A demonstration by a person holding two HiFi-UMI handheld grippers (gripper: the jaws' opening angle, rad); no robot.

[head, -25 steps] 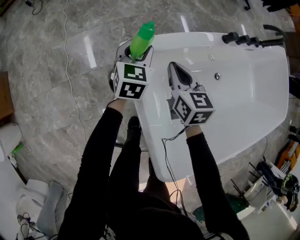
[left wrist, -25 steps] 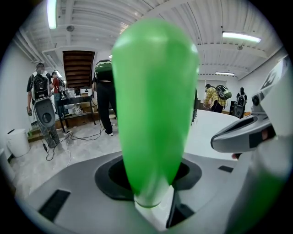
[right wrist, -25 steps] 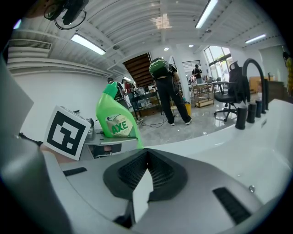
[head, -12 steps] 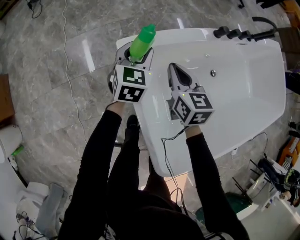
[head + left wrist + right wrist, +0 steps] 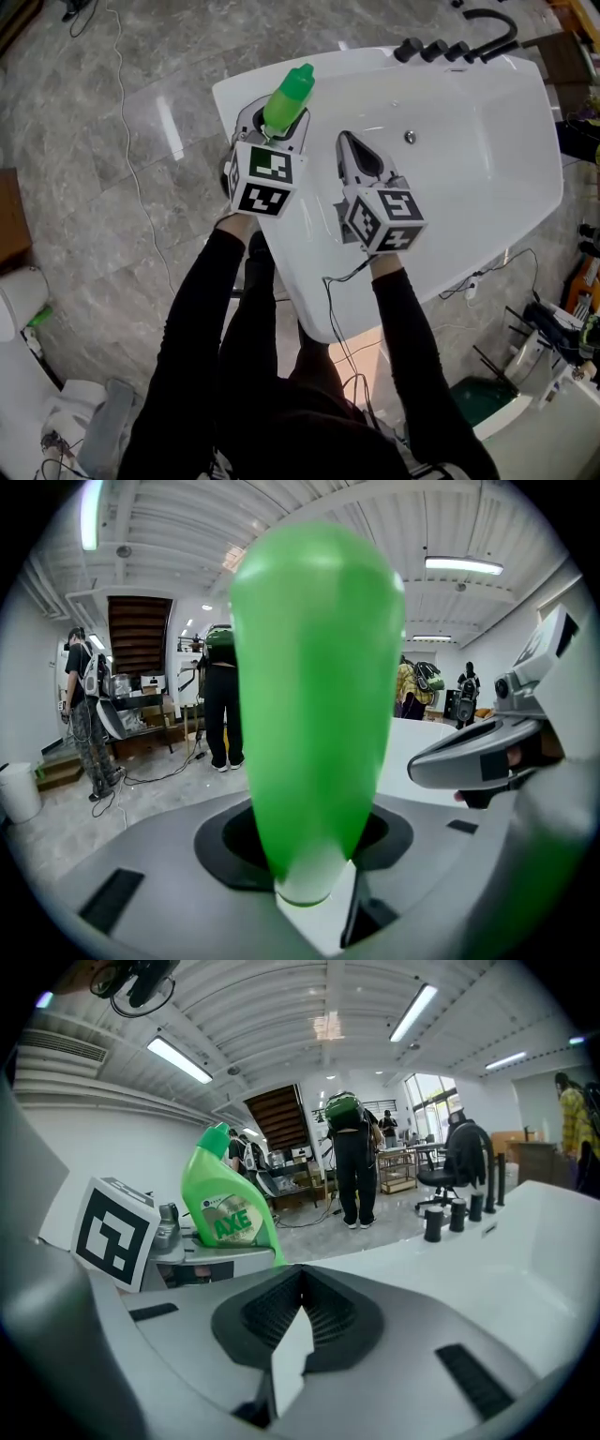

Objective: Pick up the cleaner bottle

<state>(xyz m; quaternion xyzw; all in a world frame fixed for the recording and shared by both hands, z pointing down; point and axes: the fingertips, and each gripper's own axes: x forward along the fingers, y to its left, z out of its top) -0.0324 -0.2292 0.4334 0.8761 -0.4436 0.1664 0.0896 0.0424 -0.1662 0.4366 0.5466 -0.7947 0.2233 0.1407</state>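
The cleaner bottle [image 5: 288,94] is bright green with a green cap, and it stands upright in the air over the near left corner of the white bathtub [image 5: 469,187]. My left gripper [image 5: 272,122] is shut on its lower body. In the left gripper view the bottle [image 5: 314,696] fills the middle between the jaws. My right gripper [image 5: 349,141] hangs over the tub to the bottle's right, shut with nothing in it. In the right gripper view the bottle [image 5: 225,1208] shows its label at the left, beside the left gripper's marker cube [image 5: 112,1232].
Black tap handles and a spout [image 5: 441,49] stand on the tub's far rim. A thin cable [image 5: 131,141] runs across the grey marble floor at the left. Gear and boxes crowd the lower right corner [image 5: 553,337]. People stand far back in the room [image 5: 352,1162].
Both grippers have risen a little over the tub, and the bottle went up with the left one. The tub and its taps have slid leftward in the head view.
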